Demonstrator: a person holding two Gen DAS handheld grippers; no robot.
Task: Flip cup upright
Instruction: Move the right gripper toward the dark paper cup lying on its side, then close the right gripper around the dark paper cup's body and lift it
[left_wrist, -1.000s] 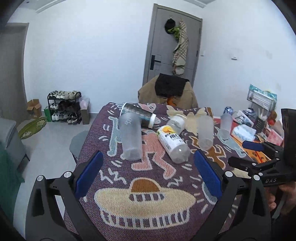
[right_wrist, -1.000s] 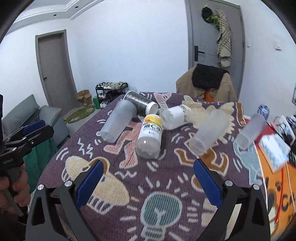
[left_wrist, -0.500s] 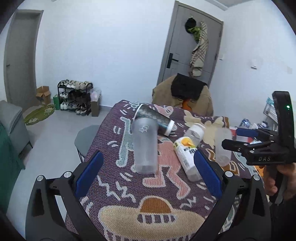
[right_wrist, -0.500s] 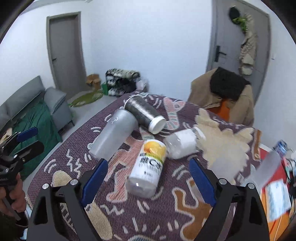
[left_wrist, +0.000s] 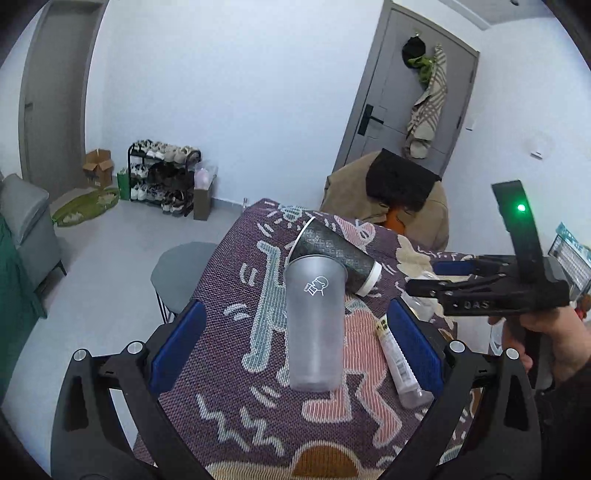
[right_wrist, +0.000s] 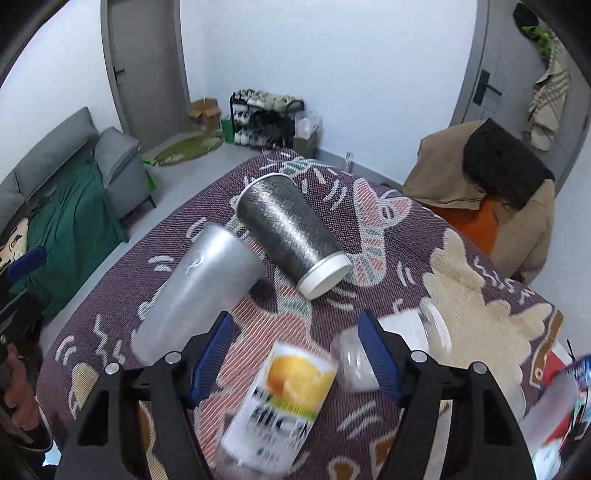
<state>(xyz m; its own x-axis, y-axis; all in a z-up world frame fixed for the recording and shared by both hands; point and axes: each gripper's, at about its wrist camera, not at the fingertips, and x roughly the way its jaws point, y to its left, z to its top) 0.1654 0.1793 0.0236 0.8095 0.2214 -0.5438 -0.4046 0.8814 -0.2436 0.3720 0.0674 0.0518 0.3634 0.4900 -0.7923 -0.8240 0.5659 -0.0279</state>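
Frosted cup (left_wrist: 314, 326): lain on its side on the cloth-covered bench (left_wrist: 236, 413), framed between the spread, empty left tongs (left_wrist: 295, 347) for grasping. Touched behind by a black tumbler (right_wrist: 290, 234). Right tongs (right_wrist: 295, 354), likewise spread and empty, are aimed at an orange-labelled bottle (right_wrist: 282, 402), whose label is shown only there.

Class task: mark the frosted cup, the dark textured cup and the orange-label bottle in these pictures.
frosted cup (left_wrist: 314, 332), left wrist view, middle of its side wall.
dark textured cup (right_wrist: 288, 232), right wrist view, mid-body.
orange-label bottle (right_wrist: 291, 391), right wrist view, on its label.
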